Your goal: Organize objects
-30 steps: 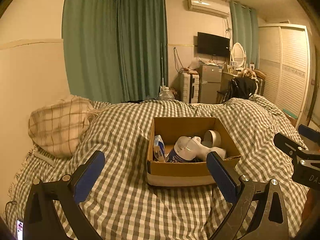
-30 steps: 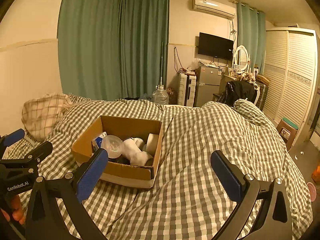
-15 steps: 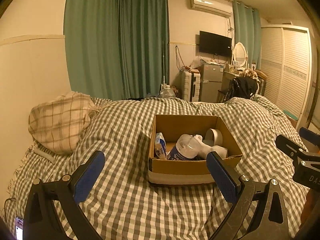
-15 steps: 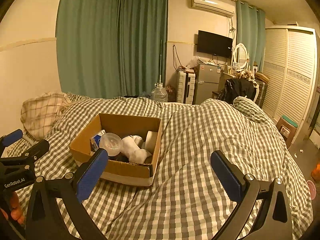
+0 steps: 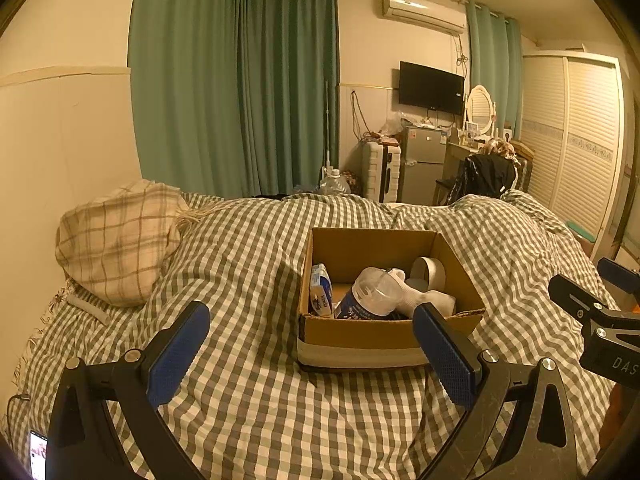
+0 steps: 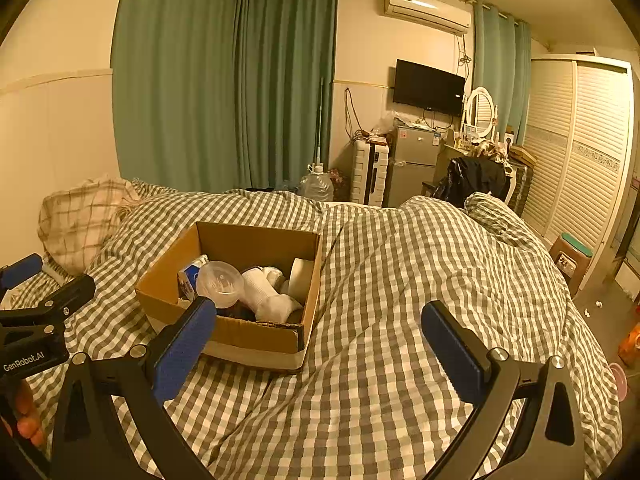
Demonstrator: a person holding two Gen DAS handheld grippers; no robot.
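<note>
An open cardboard box (image 5: 384,334) sits on the checked bed cover; it also shows in the right wrist view (image 6: 256,338). Inside lie a clear plastic bottle (image 5: 370,294) (image 6: 220,284), a small blue and white carton (image 5: 321,294) (image 6: 187,280), white socks (image 5: 424,298) (image 6: 266,294) and a roll of tape (image 5: 430,274) (image 6: 301,276). My left gripper (image 5: 312,350) is open and empty, held just in front of the box. My right gripper (image 6: 320,346) is open and empty, right of the box's near corner.
A plaid pillow (image 5: 116,240) lies at the bed's left against the wall. A phone (image 5: 38,452) lies at the near left edge. Beyond the bed stand a water jug (image 6: 316,186), a small fridge (image 6: 412,164), a chair with dark clothes (image 6: 472,180) and a wardrobe (image 6: 580,152).
Both views have shifted only slightly, with the box sitting a touch lower and nearer. Both grippers stay open and empty.
</note>
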